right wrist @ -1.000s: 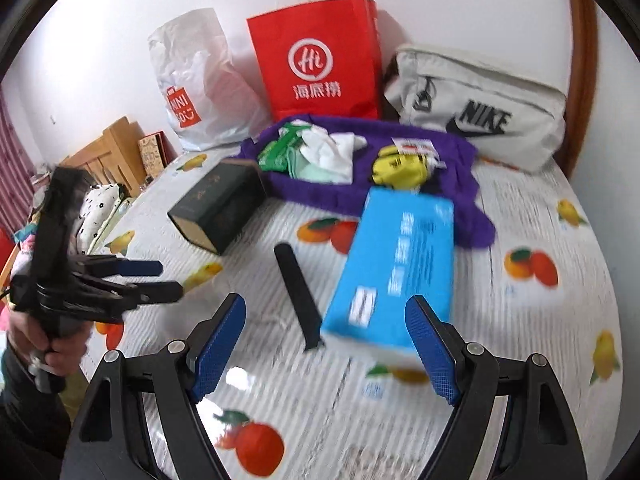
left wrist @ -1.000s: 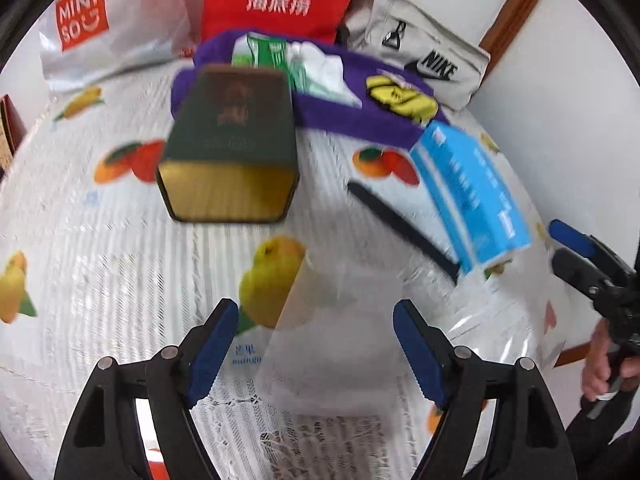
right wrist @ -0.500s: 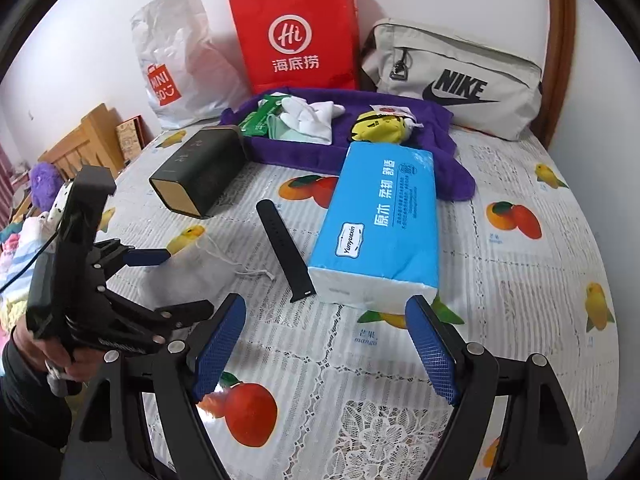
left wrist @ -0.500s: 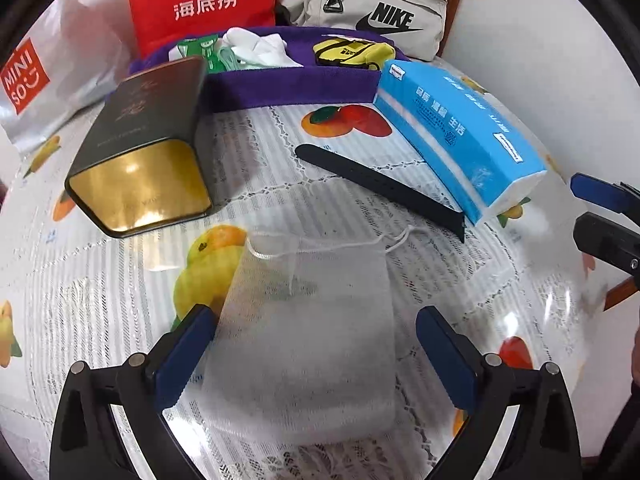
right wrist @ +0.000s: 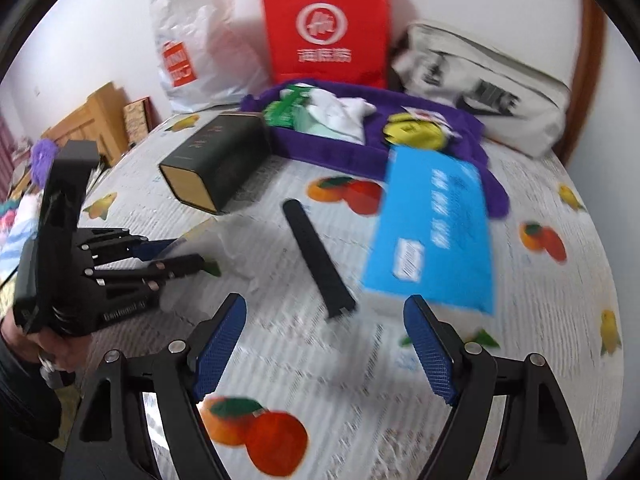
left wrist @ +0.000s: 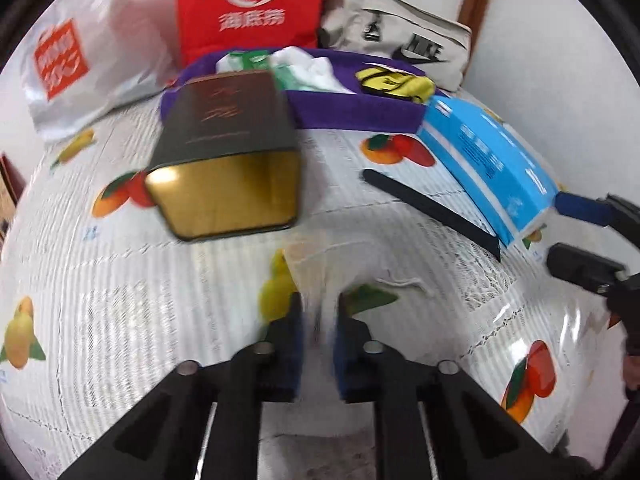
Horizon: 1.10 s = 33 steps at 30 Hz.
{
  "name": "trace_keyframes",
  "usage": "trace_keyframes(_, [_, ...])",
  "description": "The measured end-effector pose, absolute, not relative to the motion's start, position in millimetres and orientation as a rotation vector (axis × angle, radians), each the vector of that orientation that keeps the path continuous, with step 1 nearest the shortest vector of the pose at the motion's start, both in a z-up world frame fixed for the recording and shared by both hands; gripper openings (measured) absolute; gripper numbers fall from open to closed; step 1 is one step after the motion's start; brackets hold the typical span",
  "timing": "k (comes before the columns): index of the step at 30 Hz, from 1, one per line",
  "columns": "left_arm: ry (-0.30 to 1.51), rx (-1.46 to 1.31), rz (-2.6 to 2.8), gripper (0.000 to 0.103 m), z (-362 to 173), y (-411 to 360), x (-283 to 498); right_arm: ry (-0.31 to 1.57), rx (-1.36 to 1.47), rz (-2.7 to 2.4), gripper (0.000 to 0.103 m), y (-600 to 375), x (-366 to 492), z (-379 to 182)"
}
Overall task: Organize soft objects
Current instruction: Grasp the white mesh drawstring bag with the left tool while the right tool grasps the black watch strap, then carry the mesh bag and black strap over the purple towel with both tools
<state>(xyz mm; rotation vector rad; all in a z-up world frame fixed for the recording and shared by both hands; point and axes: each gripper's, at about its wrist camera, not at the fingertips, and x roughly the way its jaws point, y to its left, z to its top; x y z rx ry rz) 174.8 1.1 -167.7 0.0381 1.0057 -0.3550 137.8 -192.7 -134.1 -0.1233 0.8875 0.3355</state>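
My left gripper is shut on a thin white mesh drawstring pouch, pinching its near edge just above the fruit-print tablecloth. In the right wrist view the left gripper shows at the left with the pouch bunched at its tips. My right gripper is open and empty, hovering near the black strap and the blue tissue pack. A purple fabric tray at the back holds white and green soft items and a yellow one.
A dark tin with a gold end lies in front of the purple tray. A red paper bag, a white Miniso bag and a grey Nike pouch stand along the wall. The table edge falls away on the right.
My left gripper has closed from wide open onto the mesh pouch, which has bunched up between the fingers. The right gripper stays open and has shifted slightly.
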Motion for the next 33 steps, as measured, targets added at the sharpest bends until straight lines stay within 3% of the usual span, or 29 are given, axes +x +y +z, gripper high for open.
trace_keyframes(9, [1.024,-0.038,-0.275,0.011,-168,44,176,0.936,-0.301,0.393,0.047,-145,180,-165])
trace_keyframes(19, [1.035,-0.188,-0.325,0.011,-174,61,182,0.979,-0.41,0.382,0.047,-129,212,-180])
trace_keyframes(25, [1.032,-0.197,-0.351,0.011,-175,59,181,1.091,-0.246,0.422,0.044,-141,236,-182])
trace_keyframes(28, [1.031,-0.216,-0.361,0.011,-176,61,182,1.087,-0.257,0.429,0.036,-138,234,-181])
trace_keyframes(30, [1.034,-0.227,-0.369,0.011,-176,62,182,1.102,-0.244,0.424,0.024,-138,229,-179])
trace_keyframes(33, [1.037,-0.236,-0.376,0.011,-177,64,181,1.127,-0.217,0.415,0.022,-139,218,-178])
